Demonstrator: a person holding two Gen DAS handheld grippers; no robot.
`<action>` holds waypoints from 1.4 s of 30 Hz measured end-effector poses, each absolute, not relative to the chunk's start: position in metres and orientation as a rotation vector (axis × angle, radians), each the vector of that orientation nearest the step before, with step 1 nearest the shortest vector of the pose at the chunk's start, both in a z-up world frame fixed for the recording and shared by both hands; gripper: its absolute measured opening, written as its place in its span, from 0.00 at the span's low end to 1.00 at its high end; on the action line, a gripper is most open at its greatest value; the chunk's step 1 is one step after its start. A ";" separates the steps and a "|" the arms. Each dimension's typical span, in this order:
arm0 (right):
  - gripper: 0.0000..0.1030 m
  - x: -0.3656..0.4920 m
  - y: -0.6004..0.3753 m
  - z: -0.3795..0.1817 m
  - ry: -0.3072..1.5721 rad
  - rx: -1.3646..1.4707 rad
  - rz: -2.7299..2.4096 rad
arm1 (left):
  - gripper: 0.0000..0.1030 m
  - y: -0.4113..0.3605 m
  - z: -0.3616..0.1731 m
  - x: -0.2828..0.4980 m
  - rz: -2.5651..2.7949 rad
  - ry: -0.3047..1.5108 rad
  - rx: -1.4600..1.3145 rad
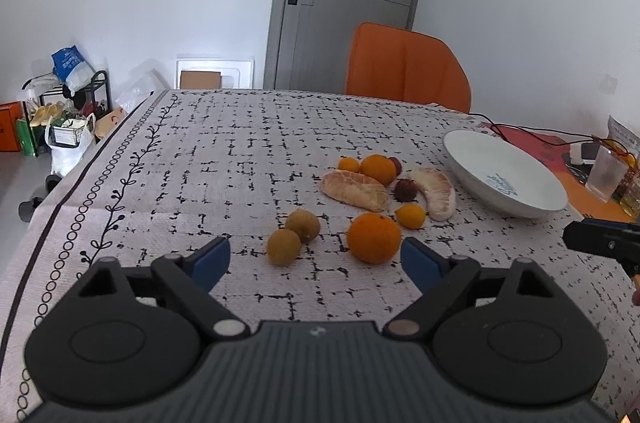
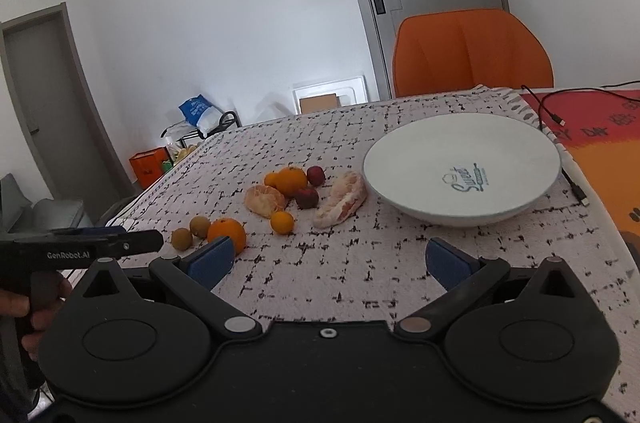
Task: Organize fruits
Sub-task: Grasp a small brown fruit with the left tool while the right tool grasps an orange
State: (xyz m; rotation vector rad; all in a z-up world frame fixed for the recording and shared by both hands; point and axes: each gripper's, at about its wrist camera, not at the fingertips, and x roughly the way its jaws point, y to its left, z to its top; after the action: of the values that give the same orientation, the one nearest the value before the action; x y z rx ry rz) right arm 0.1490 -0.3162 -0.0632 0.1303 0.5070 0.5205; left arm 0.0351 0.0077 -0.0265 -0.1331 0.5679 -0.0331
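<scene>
A group of fruit lies on the patterned tablecloth (image 1: pixel 240 159). Nearest is a large orange (image 1: pixel 374 238), just beyond my left gripper (image 1: pixel 316 257), which is open and holds nothing. Two brown round fruits (image 1: pixel 283 247) lie left of that orange. Farther back are a small orange (image 1: pixel 410 216), two peeled citrus segments (image 1: pixel 355 191), a dark red fruit (image 1: pixel 405 190) and another orange (image 1: pixel 378 169). A white bowl (image 1: pixel 472 159) stands to the right with nothing in it. My right gripper (image 2: pixel 330 258) is open over bare cloth, between the large orange (image 2: pixel 227 233) and the bowl (image 2: pixel 400 159).
An orange chair (image 1: pixel 404 63) stands at the table's far side. A black cable (image 2: pixel 544 107) and a red-orange mat (image 2: pixel 600 143) lie right of the bowl. A glass (image 1: pixel 606 179) stands at the far right. The table's left edge (image 1: pixel 60 199) drops to cluttered floor.
</scene>
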 end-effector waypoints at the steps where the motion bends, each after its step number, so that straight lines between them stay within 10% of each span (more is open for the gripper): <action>1: 1.00 0.150 -0.314 -0.063 0.503 0.126 0.519 | 0.84 0.010 -0.028 0.037 -0.026 0.568 -0.138; 16: 0.99 0.177 -0.280 -0.072 0.547 0.128 0.592 | 0.62 0.024 -0.050 0.068 -0.010 0.604 -0.170; 23: 0.92 0.188 -0.264 -0.077 0.573 0.127 0.616 | 0.23 0.023 -0.061 0.077 -0.014 0.622 -0.171; 42: 0.80 0.197 -0.212 -0.078 0.577 0.076 0.701 | 0.23 0.052 -0.054 0.059 0.031 0.615 -0.203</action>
State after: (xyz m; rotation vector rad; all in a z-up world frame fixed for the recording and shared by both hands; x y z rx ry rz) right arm 0.1968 -0.2117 -0.0782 0.0760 0.5772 0.7006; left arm 0.0594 0.0519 -0.0543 -0.2026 0.6151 0.0306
